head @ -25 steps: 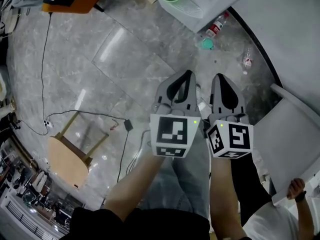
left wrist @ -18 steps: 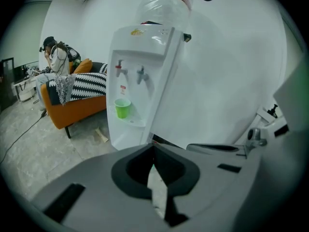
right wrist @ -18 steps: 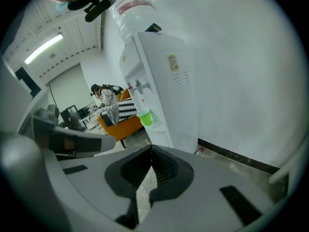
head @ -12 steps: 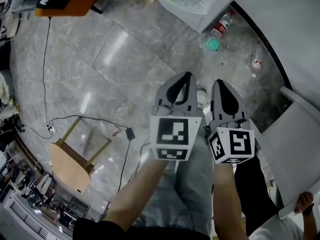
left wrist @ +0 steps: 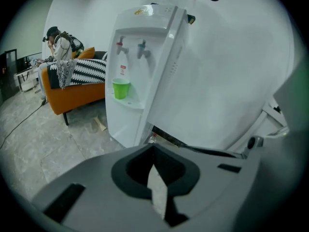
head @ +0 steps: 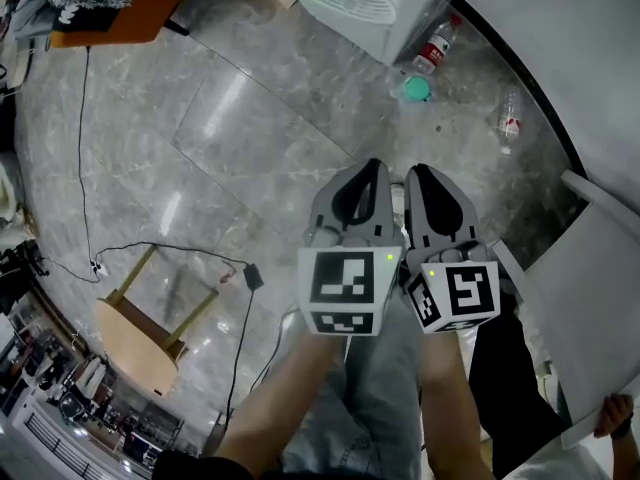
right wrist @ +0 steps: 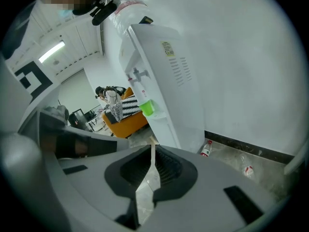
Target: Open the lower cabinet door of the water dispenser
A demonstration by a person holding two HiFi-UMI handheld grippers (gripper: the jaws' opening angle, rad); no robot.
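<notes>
Ahead, open floor (head: 250, 118) to water dispenser (left wrist: 140, 81), left gripper (head: 371, 171), right gripper (head: 416, 175), jaws closed, empty

The floor (head: 200, 118) was grey stone-look tile, polished and reflective. The water dispenser (left wrist: 145, 66) was smooth white plastic with a slight sheen, its cup (left wrist: 120, 88) green translucent plastic. The left gripper (head: 375, 164) and right gripper (head: 414, 171) were matt grey plastic. The stool (head: 135, 333) seat was smooth pale wood.
</notes>
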